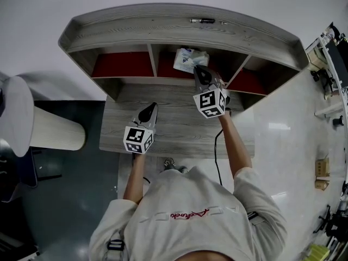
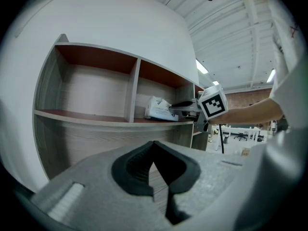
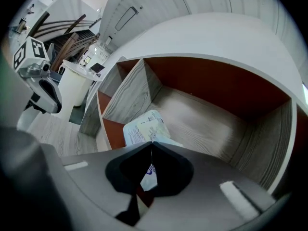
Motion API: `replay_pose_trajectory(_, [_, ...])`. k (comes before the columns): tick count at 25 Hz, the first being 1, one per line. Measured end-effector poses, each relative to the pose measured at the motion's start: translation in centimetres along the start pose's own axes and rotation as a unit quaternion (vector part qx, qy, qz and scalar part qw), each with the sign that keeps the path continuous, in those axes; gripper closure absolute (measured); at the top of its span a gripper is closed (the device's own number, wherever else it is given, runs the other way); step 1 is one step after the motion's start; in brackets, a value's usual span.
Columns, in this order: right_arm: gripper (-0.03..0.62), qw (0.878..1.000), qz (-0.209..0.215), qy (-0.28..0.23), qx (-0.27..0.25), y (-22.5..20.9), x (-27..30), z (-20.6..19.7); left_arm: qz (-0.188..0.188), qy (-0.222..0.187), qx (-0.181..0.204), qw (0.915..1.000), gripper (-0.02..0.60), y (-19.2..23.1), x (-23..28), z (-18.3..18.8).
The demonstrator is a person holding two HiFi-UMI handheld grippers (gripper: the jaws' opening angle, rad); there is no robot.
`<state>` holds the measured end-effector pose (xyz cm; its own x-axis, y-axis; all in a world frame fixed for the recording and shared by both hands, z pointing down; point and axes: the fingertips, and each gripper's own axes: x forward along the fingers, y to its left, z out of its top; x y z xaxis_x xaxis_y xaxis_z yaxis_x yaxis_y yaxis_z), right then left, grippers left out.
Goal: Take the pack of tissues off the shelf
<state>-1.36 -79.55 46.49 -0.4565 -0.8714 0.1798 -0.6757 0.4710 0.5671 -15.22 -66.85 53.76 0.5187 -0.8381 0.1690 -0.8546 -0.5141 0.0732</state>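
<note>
The pack of tissues (image 1: 188, 58), white with blue print, lies in the middle compartment of the grey wooden shelf (image 1: 163, 27). My right gripper (image 1: 199, 69) reaches into that compartment and is shut on the pack's near edge. In the right gripper view the pack (image 3: 143, 128) shows just past the closed tips of the right gripper (image 3: 152, 144), with more of it showing through the gap below them. The left gripper view shows the right gripper (image 2: 174, 105) touching the pack (image 2: 158, 109) from the side. My left gripper (image 1: 150, 109) hovers over the desk, shut and empty, away from the shelf.
The compartments left (image 1: 120, 64) and right (image 1: 247, 81) of the middle one have red floors and hold nothing. A dark pen-like object (image 1: 205, 20) lies on the shelf top. A white ribbed bin (image 1: 57, 130) stands left of the desk (image 1: 174, 132). A black cable (image 1: 216, 151) hangs under the right arm.
</note>
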Motion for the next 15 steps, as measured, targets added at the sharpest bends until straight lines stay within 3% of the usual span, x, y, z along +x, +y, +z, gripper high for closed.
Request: replay_pose_trajectory(15, [0.586, 0.999, -0.017, -0.029, -0.034, 0.5, -6.4, 2.0, -0.025, -0.018, 0.009, 0.9995, 0.581, -4.7, -0.2, 1.4])
